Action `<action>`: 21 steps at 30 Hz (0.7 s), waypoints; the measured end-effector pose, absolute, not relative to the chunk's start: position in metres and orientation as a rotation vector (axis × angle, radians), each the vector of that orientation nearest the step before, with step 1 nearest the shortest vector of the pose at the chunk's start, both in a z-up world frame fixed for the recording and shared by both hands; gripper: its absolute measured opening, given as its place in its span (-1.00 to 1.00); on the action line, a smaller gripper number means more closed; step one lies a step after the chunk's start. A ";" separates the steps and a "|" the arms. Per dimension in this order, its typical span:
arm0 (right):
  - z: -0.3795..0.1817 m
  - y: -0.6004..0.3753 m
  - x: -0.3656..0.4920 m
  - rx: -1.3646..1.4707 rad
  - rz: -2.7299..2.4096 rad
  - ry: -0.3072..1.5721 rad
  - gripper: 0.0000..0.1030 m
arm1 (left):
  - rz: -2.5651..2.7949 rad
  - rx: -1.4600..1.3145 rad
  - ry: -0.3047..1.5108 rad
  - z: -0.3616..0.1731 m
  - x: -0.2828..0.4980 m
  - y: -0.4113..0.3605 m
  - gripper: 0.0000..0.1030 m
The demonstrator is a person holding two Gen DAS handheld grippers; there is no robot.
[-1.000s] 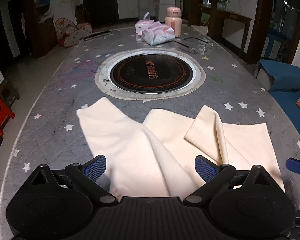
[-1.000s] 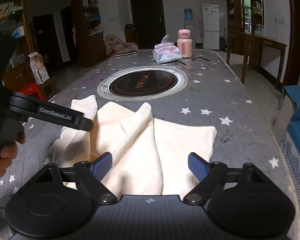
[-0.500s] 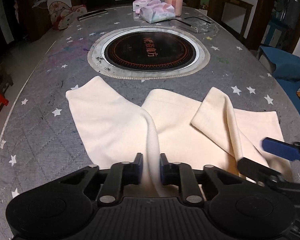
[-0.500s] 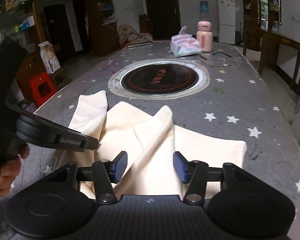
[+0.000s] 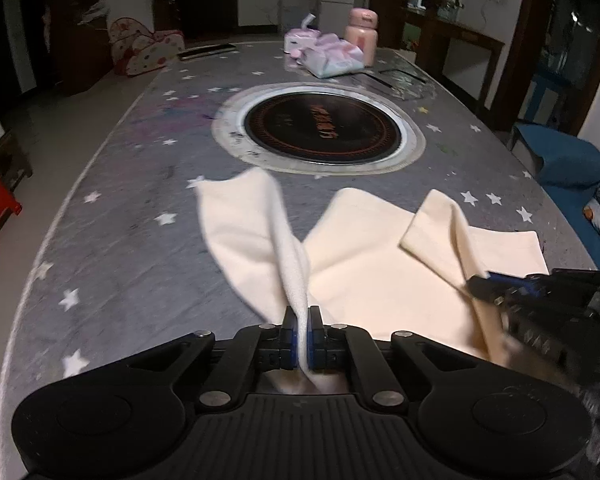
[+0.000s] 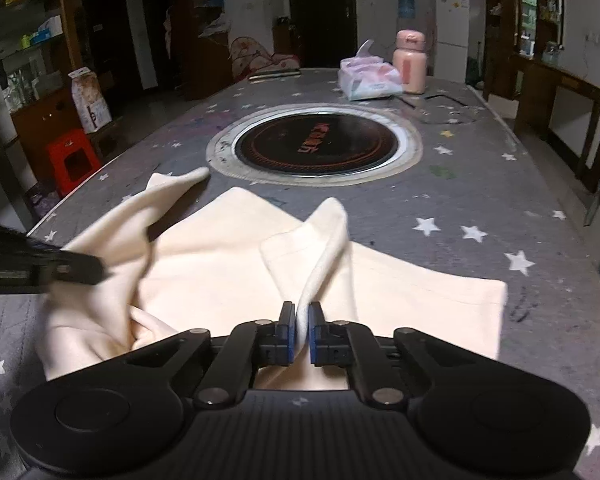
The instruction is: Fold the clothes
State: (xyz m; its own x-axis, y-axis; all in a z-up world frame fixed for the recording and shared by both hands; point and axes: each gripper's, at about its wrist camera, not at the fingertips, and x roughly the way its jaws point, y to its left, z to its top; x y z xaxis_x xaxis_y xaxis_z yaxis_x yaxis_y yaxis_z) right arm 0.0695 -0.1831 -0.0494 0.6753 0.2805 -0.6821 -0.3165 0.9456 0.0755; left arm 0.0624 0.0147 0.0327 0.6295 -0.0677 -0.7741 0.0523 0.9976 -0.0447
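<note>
On the near half of the star-printed tabletop, short of the round black cooktop, we have the cream garment spread in loose overlapping flaps. It looks soft, light and limp, a thick knit that drapes from any pinch and should not slip much between rubber pads; we judge it best taken at edges or fold ridges, both ends together, so it lifts evenly. Our left gripper has its fingers closed tight on one raised ridge, and our right gripper is clamped likewise on a second ridge, each pulling a tented crease up from the cloth
</note>
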 end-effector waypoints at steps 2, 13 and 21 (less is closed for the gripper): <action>-0.046 -0.190 0.062 -0.052 0.323 0.740 -0.94 | -0.056 -0.033 0.879 0.035 0.052 0.024 -0.92; -0.009 -0.243 -0.003 -0.025 0.219 0.604 -0.96 | -0.003 -0.080 0.847 0.046 -0.017 0.069 -0.92; 0.019 -0.292 -0.065 0.012 0.105 0.519 -0.96 | 0.033 -0.067 0.830 0.051 -0.058 0.091 -0.97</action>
State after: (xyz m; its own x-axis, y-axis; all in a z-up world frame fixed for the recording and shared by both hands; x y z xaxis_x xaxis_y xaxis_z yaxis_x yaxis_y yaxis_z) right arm -0.0654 -0.2922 0.0194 0.8629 0.1036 -0.4946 -0.0973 0.9945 0.0386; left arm -0.0580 0.0912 0.0508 0.6745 0.0030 -0.7383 -0.0553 0.9974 -0.0465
